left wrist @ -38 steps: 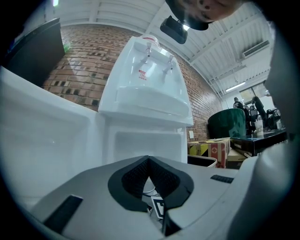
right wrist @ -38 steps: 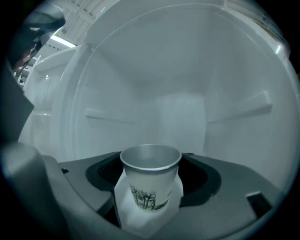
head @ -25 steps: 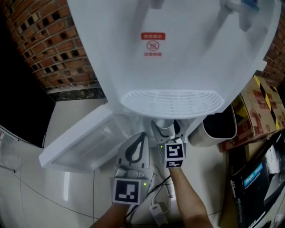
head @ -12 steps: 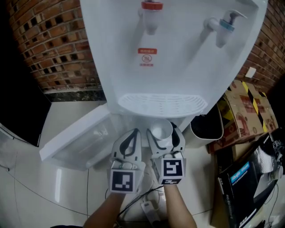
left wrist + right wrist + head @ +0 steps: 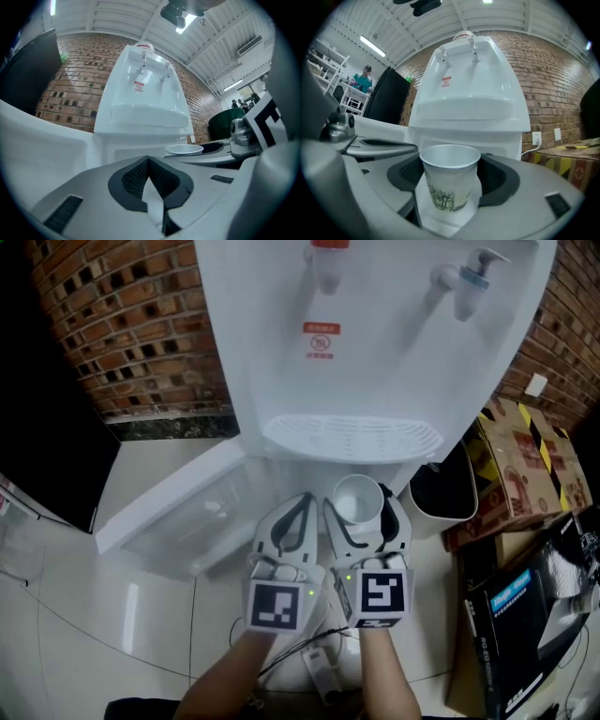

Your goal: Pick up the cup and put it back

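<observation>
Now the cup sits clamped in the right tongs, drawn back clear of the dispenser tray. Pickup looks done; putting it back remains; left tongs together, empty.

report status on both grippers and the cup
Left gripper shut, empty. Right gripper shut on the cup, cup upright. Water dispenser straight ahead, drip tray close; nothing seen between.

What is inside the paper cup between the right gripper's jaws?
The head view looks down into the paper cup: only its white inner wall shows, with no visible contents. From the right gripper view, the rim hides the inside.
</observation>
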The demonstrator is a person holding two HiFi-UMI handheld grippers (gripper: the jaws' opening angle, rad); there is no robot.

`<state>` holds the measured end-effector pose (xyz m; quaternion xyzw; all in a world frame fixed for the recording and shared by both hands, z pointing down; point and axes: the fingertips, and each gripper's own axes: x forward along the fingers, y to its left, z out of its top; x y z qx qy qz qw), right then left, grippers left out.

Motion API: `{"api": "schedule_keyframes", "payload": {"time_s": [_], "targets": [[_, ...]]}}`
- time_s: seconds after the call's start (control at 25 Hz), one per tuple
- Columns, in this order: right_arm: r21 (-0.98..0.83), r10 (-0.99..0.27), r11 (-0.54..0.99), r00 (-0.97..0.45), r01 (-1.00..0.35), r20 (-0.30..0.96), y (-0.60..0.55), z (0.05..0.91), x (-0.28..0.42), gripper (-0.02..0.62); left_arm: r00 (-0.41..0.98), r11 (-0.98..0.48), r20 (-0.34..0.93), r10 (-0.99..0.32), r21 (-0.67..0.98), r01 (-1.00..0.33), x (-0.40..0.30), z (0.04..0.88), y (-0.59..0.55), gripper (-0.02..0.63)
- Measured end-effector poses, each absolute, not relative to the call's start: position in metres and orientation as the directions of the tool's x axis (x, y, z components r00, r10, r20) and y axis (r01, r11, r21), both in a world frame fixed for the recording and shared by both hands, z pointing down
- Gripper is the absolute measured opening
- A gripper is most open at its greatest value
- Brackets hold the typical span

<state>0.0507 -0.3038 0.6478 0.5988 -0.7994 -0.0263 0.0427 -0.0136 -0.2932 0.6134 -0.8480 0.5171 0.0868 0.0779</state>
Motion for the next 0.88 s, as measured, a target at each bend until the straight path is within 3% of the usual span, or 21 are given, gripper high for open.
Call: {"api": "schedule_keyframes", "payload": {"time_s": [0.88], "targets": [[0.096, -0.958, 0.287, -0.282, -0.953, 0.057, -0.305, 0.661, 0.057, 0.359, 0.456, -0.453, -0.213, -0.864, -0.064, -0.889, -0.011, 0.616, -0.288, -0.004]]}}
